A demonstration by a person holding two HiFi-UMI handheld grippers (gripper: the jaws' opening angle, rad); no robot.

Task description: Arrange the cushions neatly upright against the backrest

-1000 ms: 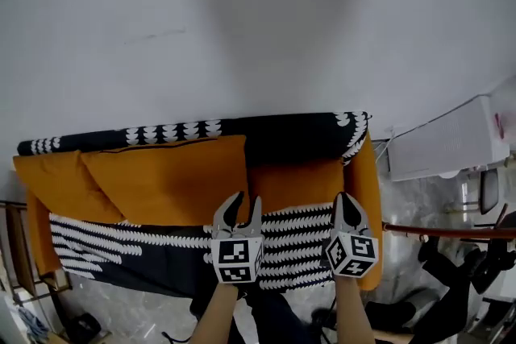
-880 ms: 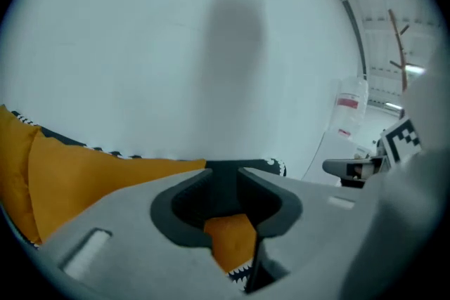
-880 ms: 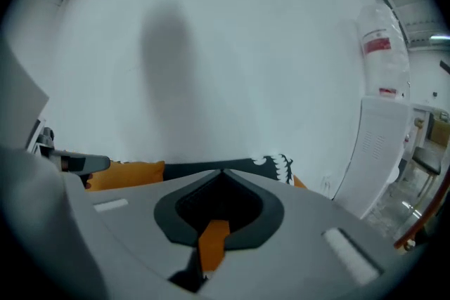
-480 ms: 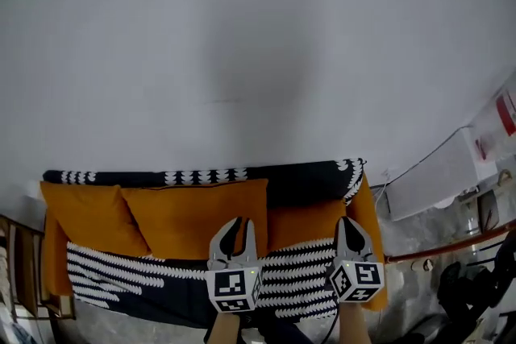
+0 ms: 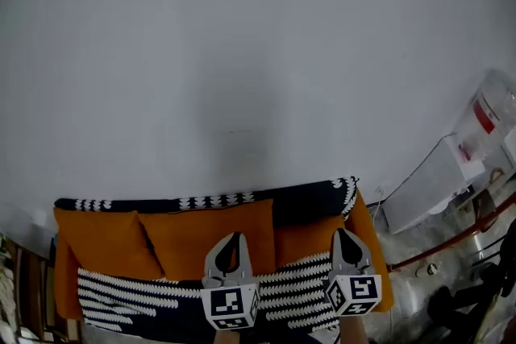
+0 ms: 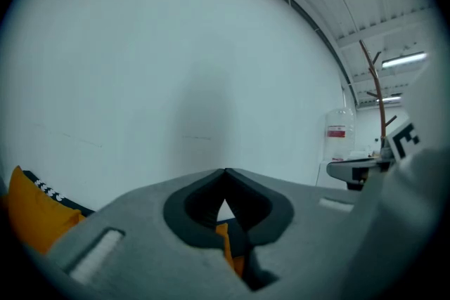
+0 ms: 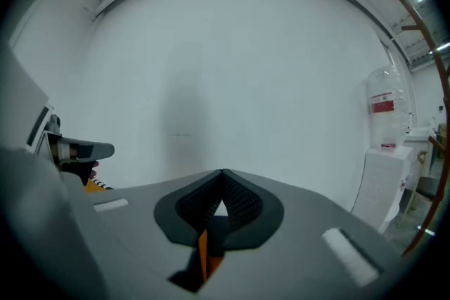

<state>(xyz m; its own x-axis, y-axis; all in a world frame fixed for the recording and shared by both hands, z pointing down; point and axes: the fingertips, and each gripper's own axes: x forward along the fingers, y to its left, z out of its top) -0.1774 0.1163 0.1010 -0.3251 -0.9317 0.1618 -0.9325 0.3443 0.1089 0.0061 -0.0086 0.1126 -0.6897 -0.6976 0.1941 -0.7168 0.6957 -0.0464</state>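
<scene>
The left gripper [image 5: 233, 236] has just been closing; its jaws now meet on nothing. The right gripper [image 5: 345, 232] is also pressed together, empty. Beyond and left of the left jaws, the large orange cushion [image 5: 177, 238] and the smaller orange cushion [image 5: 97, 243] seemingly stand against the sofa backrest [image 5: 300, 236].

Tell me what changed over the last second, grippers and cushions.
The left hand-held gripper has just been closing its jaws, now shut on nothing. The head view tipped upward, so the sofa sits lower in frame. The right hand-held gripper stayed shut; the cushions stayed upright against its back.
</scene>
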